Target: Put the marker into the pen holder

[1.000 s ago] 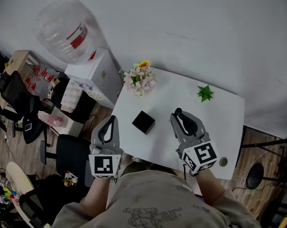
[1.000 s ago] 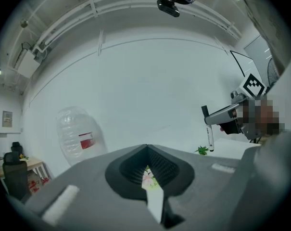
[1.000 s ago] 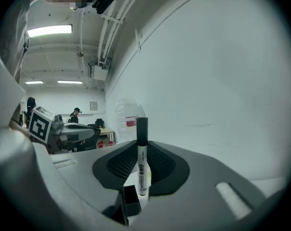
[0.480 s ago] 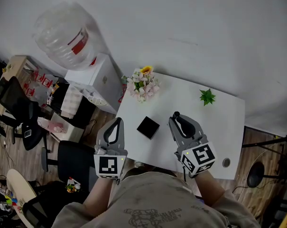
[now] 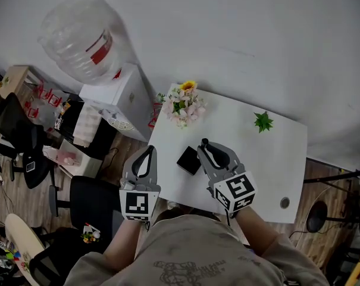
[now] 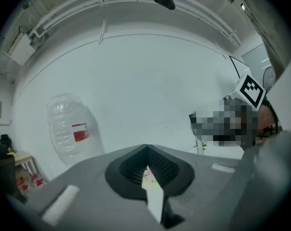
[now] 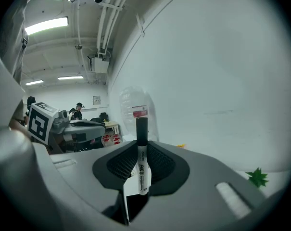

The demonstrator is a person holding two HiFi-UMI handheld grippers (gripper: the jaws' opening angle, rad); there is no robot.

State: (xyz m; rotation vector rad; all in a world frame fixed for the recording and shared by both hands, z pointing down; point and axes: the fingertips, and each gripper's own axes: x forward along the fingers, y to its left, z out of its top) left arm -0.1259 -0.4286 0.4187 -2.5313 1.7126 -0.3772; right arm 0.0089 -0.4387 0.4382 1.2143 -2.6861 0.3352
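1. I see a plain white wall (image 5: 257, 28) behind the white table (image 5: 281, 159).
2. Wood floor (image 5: 2, 198) on the left, cluttered. Black office chair (image 5: 87, 196) near the table edge.
3. Big clear water jug (image 5: 78, 37) above a white cabinet (image 5: 117, 94).
4. In the right gripper view I get ceiling strip lights (image 7: 46, 25) and pipes (image 7: 104, 8).

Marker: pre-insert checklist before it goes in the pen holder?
1. Marker gripped: ok, right gripper jaws shut on it, black cap sticking out past the jaws.
2. Pen holder found: ok, black box on the table.
3. Marker lined up over holder: cannot tell, the gripper sits at its right edge.
4. Holder opening free: cannot tell, inside is dark.
5. Left gripper out of the way: ok, shut, empty, apart from the holder.
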